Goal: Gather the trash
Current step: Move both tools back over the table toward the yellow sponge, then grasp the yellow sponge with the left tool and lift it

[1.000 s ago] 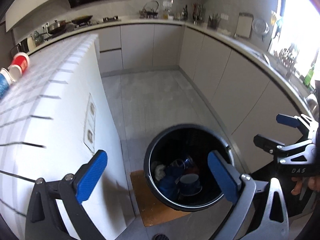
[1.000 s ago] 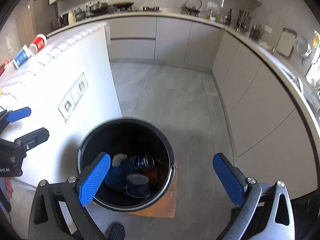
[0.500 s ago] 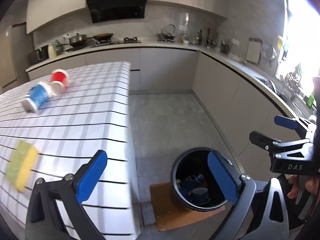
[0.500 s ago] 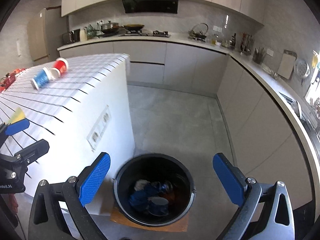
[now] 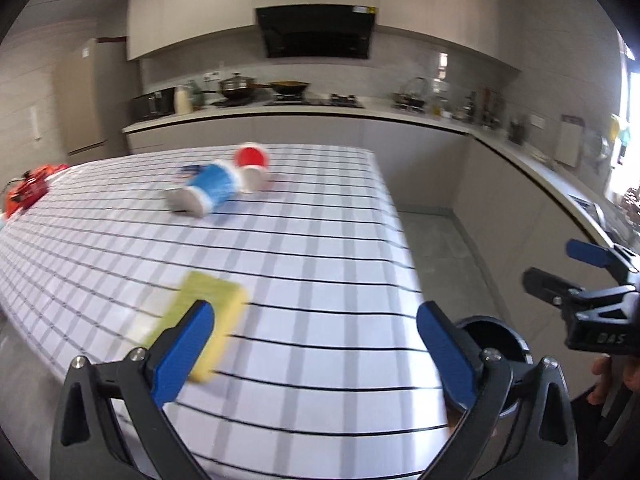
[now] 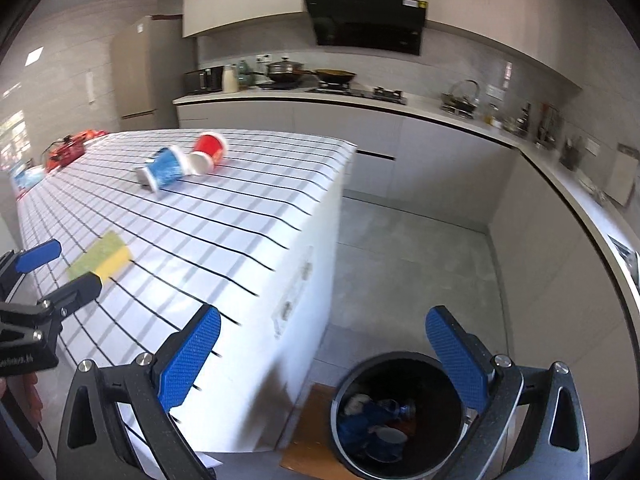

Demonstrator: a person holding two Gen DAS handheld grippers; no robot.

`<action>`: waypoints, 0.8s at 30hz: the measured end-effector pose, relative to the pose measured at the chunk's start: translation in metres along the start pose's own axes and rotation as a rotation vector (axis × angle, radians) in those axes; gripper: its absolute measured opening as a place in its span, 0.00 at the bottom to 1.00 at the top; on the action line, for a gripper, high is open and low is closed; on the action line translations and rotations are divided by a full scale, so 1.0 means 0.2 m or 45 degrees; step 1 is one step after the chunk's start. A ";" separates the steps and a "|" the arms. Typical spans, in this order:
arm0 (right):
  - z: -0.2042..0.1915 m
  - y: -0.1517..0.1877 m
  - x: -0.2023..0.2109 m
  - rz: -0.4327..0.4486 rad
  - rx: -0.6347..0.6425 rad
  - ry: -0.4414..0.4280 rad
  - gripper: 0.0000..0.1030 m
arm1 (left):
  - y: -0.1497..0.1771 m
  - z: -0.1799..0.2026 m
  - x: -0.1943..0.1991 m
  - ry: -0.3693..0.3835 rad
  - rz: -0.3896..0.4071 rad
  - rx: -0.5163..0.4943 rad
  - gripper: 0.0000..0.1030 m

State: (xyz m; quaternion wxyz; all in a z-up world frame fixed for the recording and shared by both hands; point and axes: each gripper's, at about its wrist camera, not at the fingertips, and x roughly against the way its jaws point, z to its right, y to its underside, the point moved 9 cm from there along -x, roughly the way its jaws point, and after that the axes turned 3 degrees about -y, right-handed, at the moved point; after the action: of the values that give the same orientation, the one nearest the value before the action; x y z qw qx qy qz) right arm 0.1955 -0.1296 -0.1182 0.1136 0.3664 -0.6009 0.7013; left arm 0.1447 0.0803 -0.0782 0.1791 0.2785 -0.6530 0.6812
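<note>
A blue paper cup and a red paper cup lie on their sides on the white grid-patterned counter, far from me. A yellow-green sponge lies nearer, just beyond my left gripper's left finger. My left gripper is open and empty above the counter's near edge. My right gripper is open and empty above the floor beside the black trash bin, which holds several discarded cups. The cups and the sponge also show in the right wrist view.
The bin stands on a brown mat at the counter's end. A red object lies at the counter's far left. Grey cabinets run along the right and back walls, with grey floor between.
Both grippers have risen and swung left from over the bin to the counter top. The cups and the sponge have come into view.
</note>
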 end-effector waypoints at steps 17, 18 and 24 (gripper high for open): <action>-0.46 -0.06 -0.26 -0.071 0.030 -0.072 1.00 | 0.18 -0.51 -0.29 -0.028 -0.158 0.050 0.94; -0.47 -0.06 -0.29 -0.078 0.022 -0.068 1.00 | 0.19 -0.51 -0.31 -0.018 -0.172 0.044 0.92; -0.52 -0.09 -0.37 -0.106 0.015 -0.051 1.00 | 0.23 -0.52 -0.43 0.044 -0.244 0.071 0.69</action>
State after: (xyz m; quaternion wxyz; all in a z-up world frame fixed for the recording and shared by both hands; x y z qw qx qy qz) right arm 0.2188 -0.0076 -0.1545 0.1286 0.4056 -0.5832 0.6919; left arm 0.1698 0.1906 -0.1663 0.2469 0.3329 -0.6009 0.6834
